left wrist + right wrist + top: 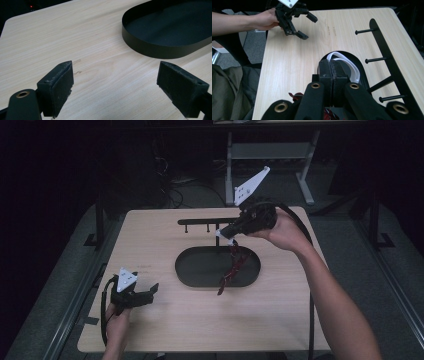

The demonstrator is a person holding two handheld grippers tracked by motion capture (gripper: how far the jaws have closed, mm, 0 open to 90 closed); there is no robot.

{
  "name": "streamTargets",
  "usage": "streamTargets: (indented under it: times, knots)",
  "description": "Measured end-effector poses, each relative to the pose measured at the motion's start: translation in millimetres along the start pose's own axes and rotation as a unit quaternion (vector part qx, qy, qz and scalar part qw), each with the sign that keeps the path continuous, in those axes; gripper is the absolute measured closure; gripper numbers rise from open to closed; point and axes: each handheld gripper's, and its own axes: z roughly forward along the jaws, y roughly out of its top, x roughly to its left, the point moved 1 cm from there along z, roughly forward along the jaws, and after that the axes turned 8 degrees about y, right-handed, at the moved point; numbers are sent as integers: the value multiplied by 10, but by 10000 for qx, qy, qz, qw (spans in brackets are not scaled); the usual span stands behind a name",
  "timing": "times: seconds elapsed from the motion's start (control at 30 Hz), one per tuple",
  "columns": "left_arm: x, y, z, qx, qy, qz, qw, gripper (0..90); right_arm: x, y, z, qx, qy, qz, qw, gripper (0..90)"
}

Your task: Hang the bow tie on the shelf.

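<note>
One dark red strap-like item dangles from the right gripper at frame centre, over the black oval tray.

Its jaws are pressed together on a white loop at the item's top; what the item is cannot be told. Behind stands a black peg rack. Lower left, the left gripper hovers above the wooden table, jaws wide apart, empty. Likely step: carrying the item; next, hooking the loop over a peg demands careful alignment.
</note>
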Motion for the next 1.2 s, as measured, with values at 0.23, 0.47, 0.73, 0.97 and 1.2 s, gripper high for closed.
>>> streamTargets:
  times: [0.23, 0.47, 0.73, 0.97, 1.2]
  knots:
    - [11, -3, 2, -20, -4, -15, 10000, 135, -203, -26, 109, 80, -2, 259, 9996, 887]
    - [14, -5, -2, -27, 8, -41, 10000, 135, -399, -128, 143, 124, -51, 521, 9986, 887]
    - [3, -5, -5, -7, 1, -37, 10000, 135, -569, -238, 163, 206, -127, 748, 9969, 887]
    - [8, -5, -7, -11, -7, -37, 10000, 135, -610, -214, 254, 201, -8, 710, 9973, 886]
    - [21, -7, -18, -15, 10, -26, 10000, 135, -663, -236, 301, 264, -8, 810, 9964, 886]
